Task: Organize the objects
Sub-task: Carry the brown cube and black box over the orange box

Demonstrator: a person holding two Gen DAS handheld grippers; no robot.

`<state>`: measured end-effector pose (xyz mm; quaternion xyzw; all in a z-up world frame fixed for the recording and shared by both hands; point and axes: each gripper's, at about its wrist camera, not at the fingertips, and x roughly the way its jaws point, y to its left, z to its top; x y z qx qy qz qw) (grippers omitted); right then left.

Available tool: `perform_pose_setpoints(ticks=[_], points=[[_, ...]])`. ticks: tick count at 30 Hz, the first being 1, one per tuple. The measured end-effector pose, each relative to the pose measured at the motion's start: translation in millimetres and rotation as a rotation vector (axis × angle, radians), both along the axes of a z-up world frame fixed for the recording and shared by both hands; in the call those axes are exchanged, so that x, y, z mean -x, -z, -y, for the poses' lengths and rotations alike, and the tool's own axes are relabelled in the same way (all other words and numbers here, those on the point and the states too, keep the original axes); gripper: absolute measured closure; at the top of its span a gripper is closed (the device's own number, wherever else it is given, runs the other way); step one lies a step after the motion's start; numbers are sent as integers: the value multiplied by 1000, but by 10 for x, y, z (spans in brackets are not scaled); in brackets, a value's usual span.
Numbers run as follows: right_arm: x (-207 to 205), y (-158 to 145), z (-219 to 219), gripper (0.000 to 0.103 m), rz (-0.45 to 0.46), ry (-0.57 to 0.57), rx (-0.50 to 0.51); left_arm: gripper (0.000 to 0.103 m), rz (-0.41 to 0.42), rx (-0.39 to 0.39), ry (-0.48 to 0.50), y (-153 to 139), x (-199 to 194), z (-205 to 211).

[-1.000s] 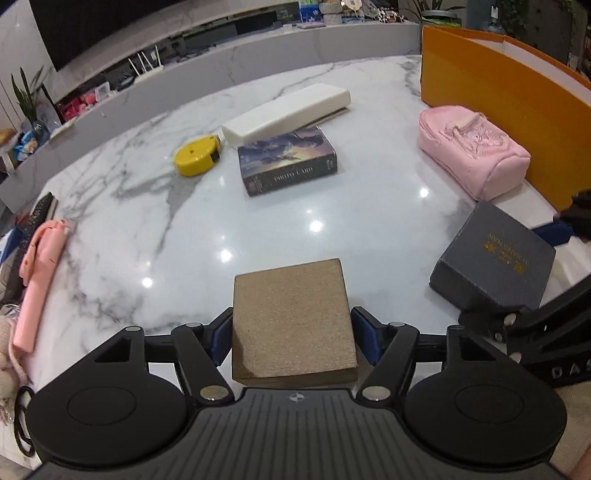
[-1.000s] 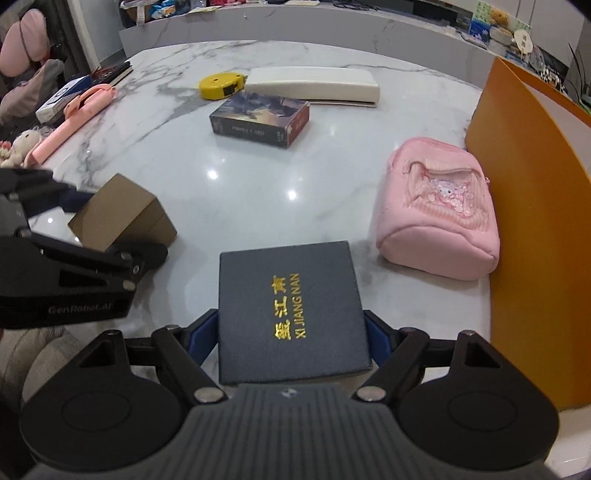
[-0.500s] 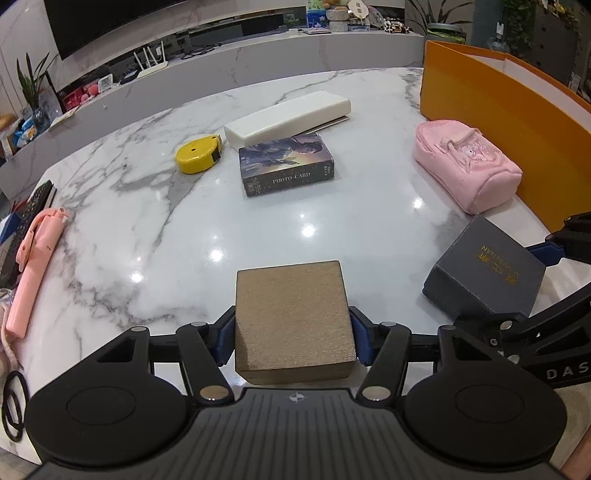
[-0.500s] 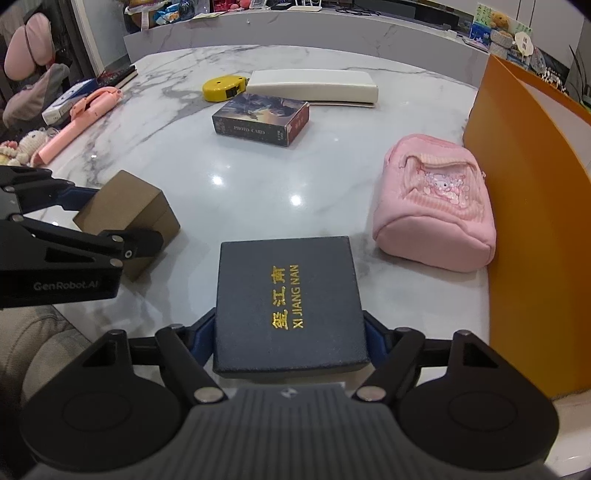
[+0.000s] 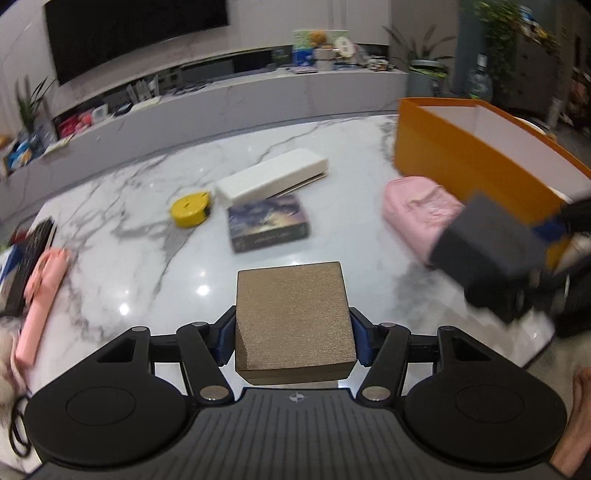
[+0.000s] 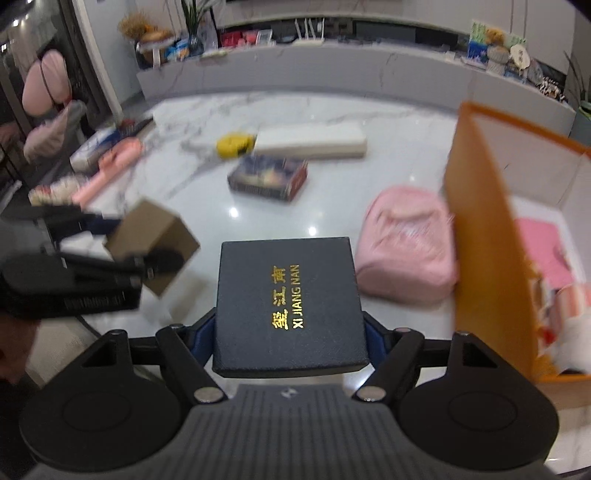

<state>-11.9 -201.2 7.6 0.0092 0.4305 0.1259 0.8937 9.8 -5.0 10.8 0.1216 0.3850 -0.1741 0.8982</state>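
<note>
1. Brown box [image 5: 293,319] is being pinched by the left gripper [image 5: 293,334], held above the worktop [image 5: 147,258].
2. Dark box [image 6: 290,304] is being pinched by the right gripper [image 6: 290,332].
3. Orange bin [image 6: 484,236] is lying ahead-right, nearer the right gripper, its long axis running away from it; pink pouch [image 6: 406,251] is sitting against its wall.

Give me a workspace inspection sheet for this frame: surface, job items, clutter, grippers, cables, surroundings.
Surface: white marble table, glossy.
Job's things: brown box in the left gripper; dark box in the right gripper; orange bin at right, open, partly filled.
Clutter: pink pouch, photo card box, yellow tape measure, white case, pink stick.
Grippers: both jaws clamped on their boxes, both lifted.
Cables: nothing seen.
Surroundings: TV, marble shelf, plants.
</note>
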Motion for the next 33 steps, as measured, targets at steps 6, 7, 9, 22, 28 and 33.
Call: perform_pose_setpoints(ticks=[6, 7, 9, 22, 28, 33], points=[[54, -532, 328, 26, 90, 31, -22, 34, 34, 20, 90, -301, 3, 353], [60, -594, 388, 26, 100, 38, -20, 34, 40, 25, 106, -356, -12, 426], [78, -710, 521, 26, 114, 55, -11, 34, 52, 30, 139, -451, -41, 580], [3, -881, 1578, 26, 135, 233, 67, 34, 131, 18, 337, -780, -439, 1845], [-191, -802, 2077, 26, 98, 299, 50, 34, 132, -25, 388, -660, -732, 2375], [-424, -688, 2332, 26, 74, 320, 53, 34, 134, -80, 401, -544, -1007, 2702]])
